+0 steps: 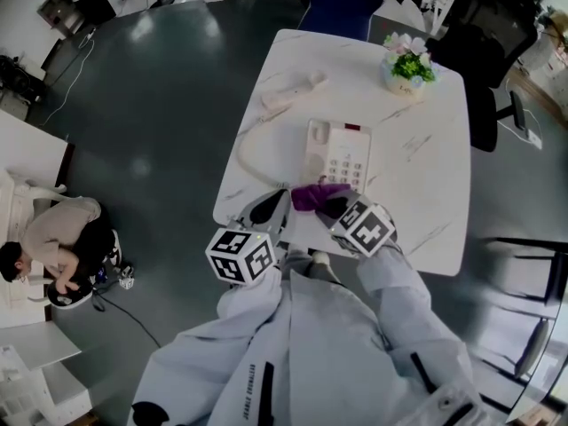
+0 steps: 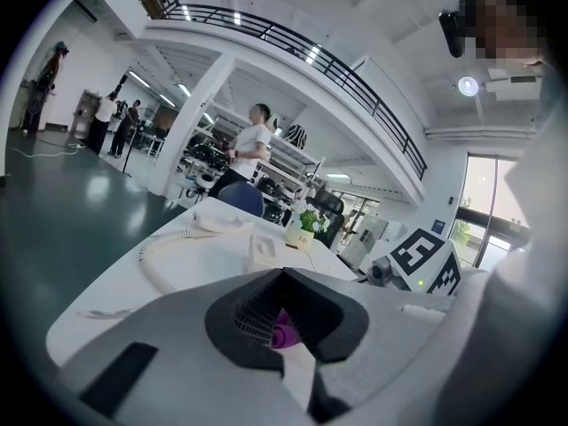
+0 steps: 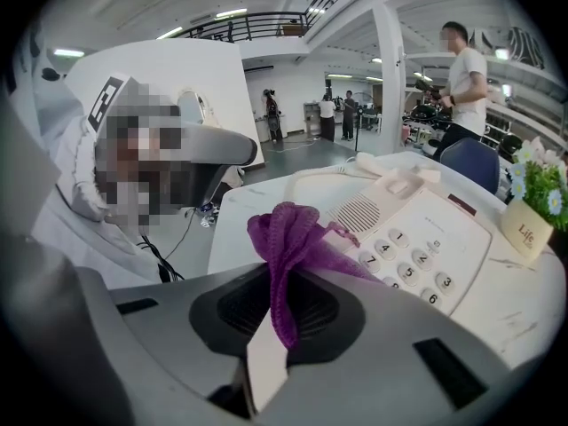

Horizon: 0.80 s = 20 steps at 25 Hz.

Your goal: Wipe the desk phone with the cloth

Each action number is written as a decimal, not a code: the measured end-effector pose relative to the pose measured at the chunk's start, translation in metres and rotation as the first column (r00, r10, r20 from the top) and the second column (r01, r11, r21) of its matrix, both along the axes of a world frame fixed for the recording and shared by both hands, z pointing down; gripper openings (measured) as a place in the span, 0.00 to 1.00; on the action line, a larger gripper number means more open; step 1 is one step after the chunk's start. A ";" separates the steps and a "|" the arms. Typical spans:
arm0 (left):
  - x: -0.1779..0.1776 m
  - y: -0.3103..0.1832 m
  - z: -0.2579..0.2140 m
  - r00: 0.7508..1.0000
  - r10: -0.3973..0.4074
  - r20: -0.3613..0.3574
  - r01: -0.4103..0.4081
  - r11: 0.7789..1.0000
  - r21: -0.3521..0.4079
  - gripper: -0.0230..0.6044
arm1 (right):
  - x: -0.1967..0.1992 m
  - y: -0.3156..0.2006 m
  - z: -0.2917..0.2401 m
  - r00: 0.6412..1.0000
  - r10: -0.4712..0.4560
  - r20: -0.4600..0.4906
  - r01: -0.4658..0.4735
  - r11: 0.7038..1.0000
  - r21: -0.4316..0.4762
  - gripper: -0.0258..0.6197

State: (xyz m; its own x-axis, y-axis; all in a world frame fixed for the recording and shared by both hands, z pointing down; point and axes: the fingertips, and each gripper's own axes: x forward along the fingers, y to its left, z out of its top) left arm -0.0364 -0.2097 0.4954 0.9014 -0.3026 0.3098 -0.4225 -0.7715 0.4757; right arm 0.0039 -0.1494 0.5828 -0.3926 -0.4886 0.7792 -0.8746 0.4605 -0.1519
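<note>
Head view: my left tongs (image 1: 271, 209) and right tongs (image 1: 335, 207) meet at the purple cloth (image 1: 315, 193), at the phone's (image 1: 342, 153) near edge, positioned for wiping.

Left gripper view: jaws closed, apparently pinching a cloth corner.

Right gripper view: jaws clamped on the cloth, before the keypad (image 3: 417, 256).

White tabletop (image 1: 426, 176); open office hall.

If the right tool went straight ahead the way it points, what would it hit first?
Probably the desk phone, at its keypad; the purple cloth pinched in the right tool would touch first. Exact gap unclear.
</note>
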 end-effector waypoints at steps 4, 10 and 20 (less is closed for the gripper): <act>0.000 0.001 -0.002 1.000 0.000 0.003 -0.001 1.000 0.012 0.03 | -0.003 0.006 0.002 1.000 0.002 0.020 -0.002 1.000 -0.008 0.10; -0.001 -0.002 -0.010 1.000 0.001 -0.010 -0.001 1.000 0.030 0.03 | -0.010 0.015 -0.005 0.995 0.010 0.102 -0.009 1.000 -0.015 0.10; 0.001 -0.007 -0.038 0.999 0.036 -0.040 -0.031 0.991 0.128 0.03 | 0.011 0.009 -0.062 0.925 0.115 0.361 -0.211 0.948 0.239 0.10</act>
